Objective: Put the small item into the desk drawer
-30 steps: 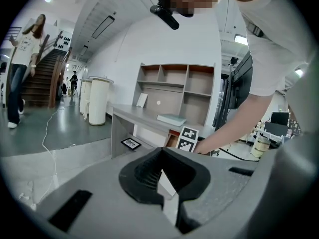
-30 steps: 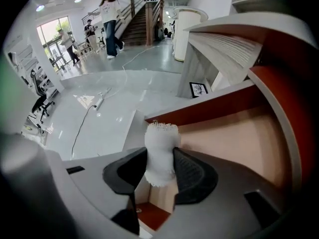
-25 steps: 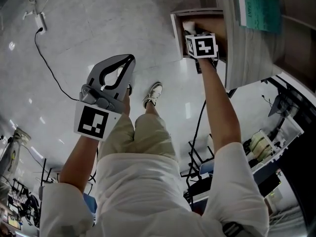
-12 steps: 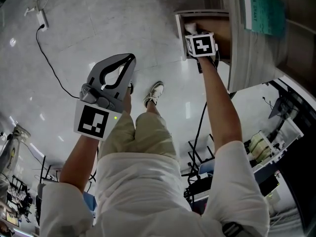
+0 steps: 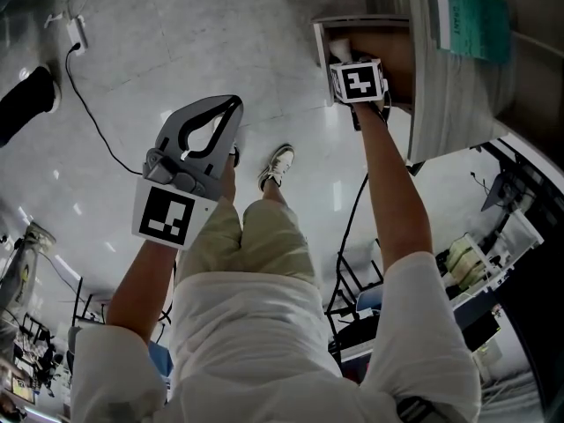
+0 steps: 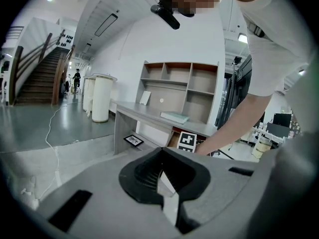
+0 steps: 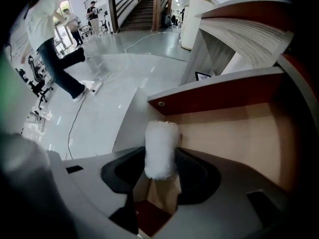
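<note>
The small item is a white foam roll; it stands upright between the jaws of my right gripper. The pads still touch it on both sides while the jaws are opening. That gripper reaches into the open desk drawer, whose reddish front panel lies ahead. In the head view the right gripper sits inside the drawer and the roll peeks out beyond the marker cube. My left gripper hangs over the floor, away from the desk, shut and empty; its own view shows its jaws with nothing between them.
A teal book lies on the desk top above the drawer. A cable runs across the floor at the left. Another person walks nearby. A wire cart stands at the right.
A passer-by's dark foot has come into the head view at the upper left. Both grippers stay about where they were, the roll still in the drawer opening.
</note>
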{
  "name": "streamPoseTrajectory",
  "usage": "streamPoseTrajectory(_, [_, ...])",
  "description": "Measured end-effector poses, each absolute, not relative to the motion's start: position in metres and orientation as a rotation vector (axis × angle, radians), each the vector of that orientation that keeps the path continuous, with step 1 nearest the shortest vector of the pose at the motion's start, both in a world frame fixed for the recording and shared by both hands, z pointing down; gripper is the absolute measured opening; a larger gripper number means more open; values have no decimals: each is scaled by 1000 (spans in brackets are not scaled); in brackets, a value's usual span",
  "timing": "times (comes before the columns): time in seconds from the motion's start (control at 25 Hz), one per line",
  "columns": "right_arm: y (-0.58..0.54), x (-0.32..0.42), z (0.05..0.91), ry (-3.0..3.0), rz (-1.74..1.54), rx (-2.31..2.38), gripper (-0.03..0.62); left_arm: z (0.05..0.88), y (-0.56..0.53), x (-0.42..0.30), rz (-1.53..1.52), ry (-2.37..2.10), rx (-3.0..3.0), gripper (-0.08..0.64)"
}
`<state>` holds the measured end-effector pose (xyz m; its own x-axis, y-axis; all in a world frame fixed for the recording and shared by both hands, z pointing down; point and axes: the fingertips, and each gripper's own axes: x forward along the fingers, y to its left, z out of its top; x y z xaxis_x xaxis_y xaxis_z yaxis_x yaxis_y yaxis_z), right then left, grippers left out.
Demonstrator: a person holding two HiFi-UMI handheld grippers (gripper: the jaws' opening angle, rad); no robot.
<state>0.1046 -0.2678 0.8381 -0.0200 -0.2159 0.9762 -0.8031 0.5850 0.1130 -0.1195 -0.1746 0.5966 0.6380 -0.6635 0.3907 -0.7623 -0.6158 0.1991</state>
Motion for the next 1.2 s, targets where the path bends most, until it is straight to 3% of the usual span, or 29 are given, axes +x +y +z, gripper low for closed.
streamPoseTrajectory(0.36, [-261, 108, 820, -1592, 579, 925, 215, 590, -168, -109, 398, -1122, 2534, 6])
streamPoseTrajectory(0.84, [-254, 87, 727, -1805, 403, 1019, 211, 551, -152, -80, 330, -1137, 2594, 6])
streamPoseTrajectory(1.08, [-234, 91, 668, -1888, 353, 1077, 162, 512, -130, -69, 276, -1188, 2623, 6])
streamPoseTrajectory(1.2, [-225, 93, 632, -1933, 311, 1121, 107, 491, -118, -68, 263, -1211, 2622, 6])
